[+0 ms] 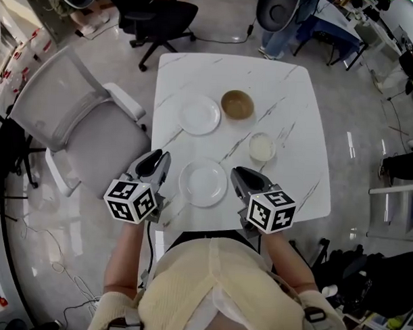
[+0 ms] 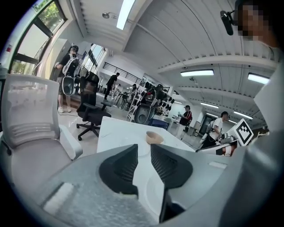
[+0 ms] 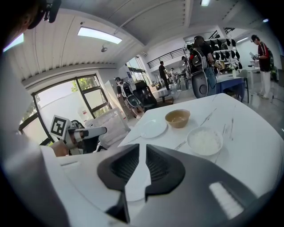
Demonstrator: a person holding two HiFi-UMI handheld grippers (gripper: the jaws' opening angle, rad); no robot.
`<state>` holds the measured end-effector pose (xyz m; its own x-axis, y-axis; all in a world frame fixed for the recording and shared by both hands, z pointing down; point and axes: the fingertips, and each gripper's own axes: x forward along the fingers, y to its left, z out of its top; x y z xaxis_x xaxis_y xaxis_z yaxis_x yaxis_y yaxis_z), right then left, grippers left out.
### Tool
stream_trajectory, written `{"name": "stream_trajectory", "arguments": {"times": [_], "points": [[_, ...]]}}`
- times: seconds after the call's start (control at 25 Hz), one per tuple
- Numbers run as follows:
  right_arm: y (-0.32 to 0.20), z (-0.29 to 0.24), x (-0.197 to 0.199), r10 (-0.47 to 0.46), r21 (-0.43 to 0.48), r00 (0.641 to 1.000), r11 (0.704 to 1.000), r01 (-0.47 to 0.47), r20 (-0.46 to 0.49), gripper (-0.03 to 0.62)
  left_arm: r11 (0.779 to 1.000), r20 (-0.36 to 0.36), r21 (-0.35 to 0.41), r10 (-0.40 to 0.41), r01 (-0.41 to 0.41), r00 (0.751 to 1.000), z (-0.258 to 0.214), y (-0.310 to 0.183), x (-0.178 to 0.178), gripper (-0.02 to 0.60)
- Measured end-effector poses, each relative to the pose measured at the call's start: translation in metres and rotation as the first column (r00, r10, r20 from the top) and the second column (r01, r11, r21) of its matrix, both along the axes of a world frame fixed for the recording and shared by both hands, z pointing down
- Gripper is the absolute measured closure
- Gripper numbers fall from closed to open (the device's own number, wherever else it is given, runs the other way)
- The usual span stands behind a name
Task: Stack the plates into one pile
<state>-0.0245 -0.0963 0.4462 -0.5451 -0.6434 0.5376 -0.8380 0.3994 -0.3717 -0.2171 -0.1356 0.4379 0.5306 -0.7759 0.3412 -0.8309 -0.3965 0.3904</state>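
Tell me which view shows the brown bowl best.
Head view: the brown bowl shows whole from above, rim and inside. Right gripper view shows it obliquely; left gripper view shows it small beyond the jaws.

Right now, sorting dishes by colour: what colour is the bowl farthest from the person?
The bowl is brown; the head view shows it best.

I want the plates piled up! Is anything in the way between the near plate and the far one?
Nothing visible is. Only bare table lies between the near plate and the far plate. The brown bowl and white bowl sit off to the right.
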Motion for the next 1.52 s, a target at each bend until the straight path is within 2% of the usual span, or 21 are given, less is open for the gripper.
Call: {"name": "stream_trajectory", "arguments": {"times": [0.36,1.08,1.52], "points": [[-0.03,0.011,-0.005,-0.061,-0.021,0.998,0.998,0.061,-0.004,0.556,0.995,-0.007,-0.101,0.008,-0.009,1.0,0.02,-0.056,0.013,0.456],[-0.072,0.051,-0.012,-0.114,-0.105,0.993,0.988,0.112,-0.016,0.557,0.966,0.121,-0.26,0.036,-0.004,0.992,0.084,-0.14,0.02,0.436],[-0.081,0.067,-0.01,-0.108,-0.151,0.994,0.983,0.107,0.002,0.56,0.947,0.17,-0.32,0.057,0.0,0.984,0.114,-0.163,0.022,0.436]]}}
